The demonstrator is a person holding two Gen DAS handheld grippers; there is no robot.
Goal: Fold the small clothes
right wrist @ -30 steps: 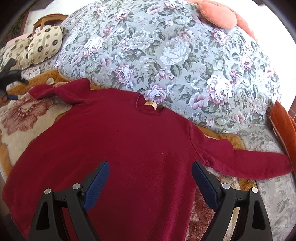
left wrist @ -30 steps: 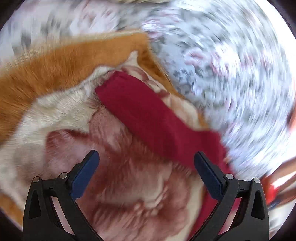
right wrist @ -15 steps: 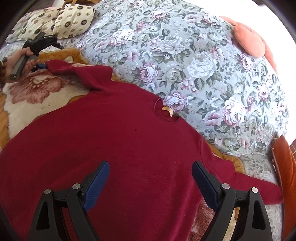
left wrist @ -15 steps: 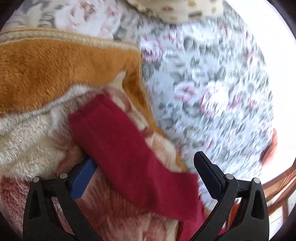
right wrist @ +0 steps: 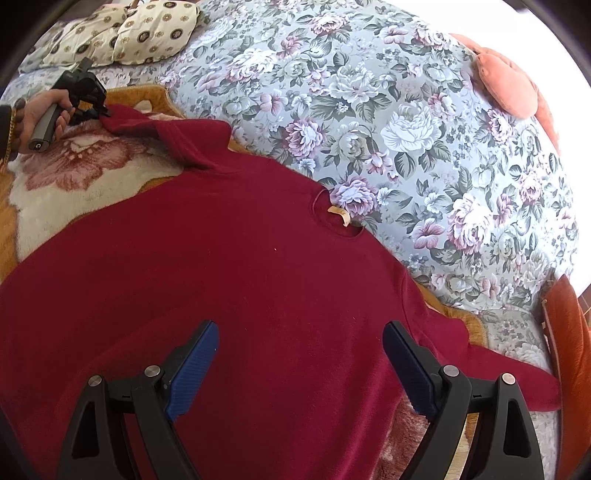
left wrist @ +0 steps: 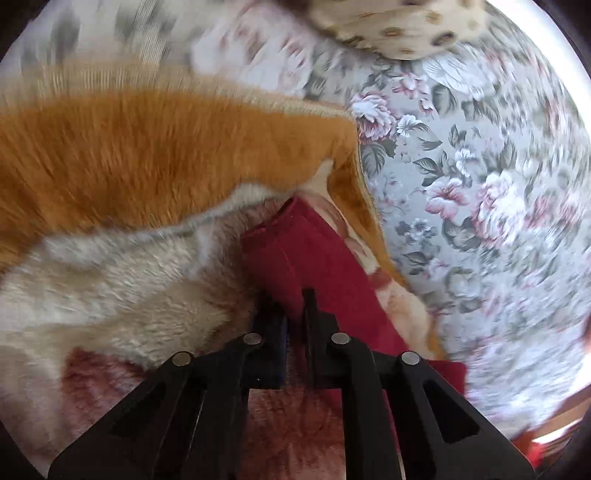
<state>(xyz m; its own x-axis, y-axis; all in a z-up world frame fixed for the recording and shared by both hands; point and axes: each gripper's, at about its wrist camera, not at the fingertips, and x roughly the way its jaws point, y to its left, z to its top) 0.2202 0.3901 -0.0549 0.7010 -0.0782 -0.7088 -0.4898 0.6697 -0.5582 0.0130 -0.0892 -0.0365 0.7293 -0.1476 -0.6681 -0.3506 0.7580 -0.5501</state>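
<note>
Left gripper (left wrist: 295, 314): jaws clamped on the cuff of the sweater (right wrist: 236, 295), where the left sleeve (left wrist: 314, 266) ends on the blanket (left wrist: 122, 280); the hand (right wrist: 40, 114) grips its handle. Right gripper (right wrist: 299, 365): jaws wide apart, nothing between them, hovering over the sweater's lower body. The sweater lies flat, front up, on the blanket, neck (right wrist: 336, 218) toward the floral bedspread (right wrist: 406, 129); its long axis runs sleeve to sleeve, the right sleeve (right wrist: 498, 380) reaching toward an orange cushion (right wrist: 569, 354) at the bed's edge. Patterned pillows (right wrist: 122, 33) lie beyond the left gripper; a pink cushion (right wrist: 506, 85) sits far off. The bedspread beyond the neck is otherwise bare.
</note>
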